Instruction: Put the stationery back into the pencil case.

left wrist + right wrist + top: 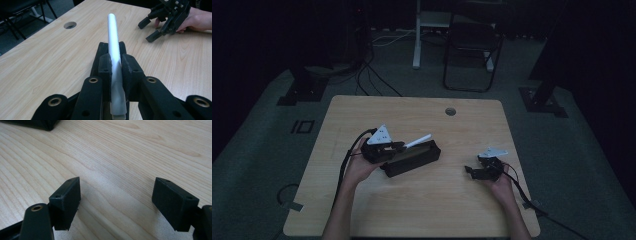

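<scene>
One white tube (113,37) clamped in left claw (116,72)

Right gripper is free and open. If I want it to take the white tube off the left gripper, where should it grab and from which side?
Grip the bare far half of the white tube, beyond the left gripper, whose pads already clamp the near end. That half sticks out over the black box, unsupported and clear all round. Probably bring the right gripper in from its own side, jaws spread across the round shaft, not along it.
</scene>
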Demonstrator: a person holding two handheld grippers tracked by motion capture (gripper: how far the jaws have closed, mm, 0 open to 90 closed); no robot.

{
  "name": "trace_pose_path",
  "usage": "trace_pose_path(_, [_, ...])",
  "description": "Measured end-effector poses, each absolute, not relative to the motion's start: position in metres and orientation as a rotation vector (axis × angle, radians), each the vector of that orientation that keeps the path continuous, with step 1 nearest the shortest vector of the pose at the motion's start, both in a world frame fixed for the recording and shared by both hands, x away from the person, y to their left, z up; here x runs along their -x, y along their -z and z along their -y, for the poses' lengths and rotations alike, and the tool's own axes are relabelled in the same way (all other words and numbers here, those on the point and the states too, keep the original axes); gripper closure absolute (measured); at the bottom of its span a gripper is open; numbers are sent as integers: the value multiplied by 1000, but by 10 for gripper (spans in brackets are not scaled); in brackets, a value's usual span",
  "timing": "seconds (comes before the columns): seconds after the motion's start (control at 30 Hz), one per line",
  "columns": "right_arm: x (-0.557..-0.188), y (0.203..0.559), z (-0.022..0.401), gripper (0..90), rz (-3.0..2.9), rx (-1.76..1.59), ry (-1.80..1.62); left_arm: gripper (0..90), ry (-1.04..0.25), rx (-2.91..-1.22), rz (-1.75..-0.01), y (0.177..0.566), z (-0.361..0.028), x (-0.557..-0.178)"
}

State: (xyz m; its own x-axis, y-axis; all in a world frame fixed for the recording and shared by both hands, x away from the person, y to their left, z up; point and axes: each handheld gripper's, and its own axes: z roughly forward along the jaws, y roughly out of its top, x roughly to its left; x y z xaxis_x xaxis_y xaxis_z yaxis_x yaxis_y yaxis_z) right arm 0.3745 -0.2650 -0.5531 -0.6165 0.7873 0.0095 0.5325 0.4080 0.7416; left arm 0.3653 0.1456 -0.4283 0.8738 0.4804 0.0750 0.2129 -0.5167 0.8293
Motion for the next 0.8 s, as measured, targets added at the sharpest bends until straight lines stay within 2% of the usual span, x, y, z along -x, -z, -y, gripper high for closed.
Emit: trace_pose_path(0.8, [-374,553,265,229,-2328,-1141,-1039,790,-345,-2174,-529,444,-146,-370])
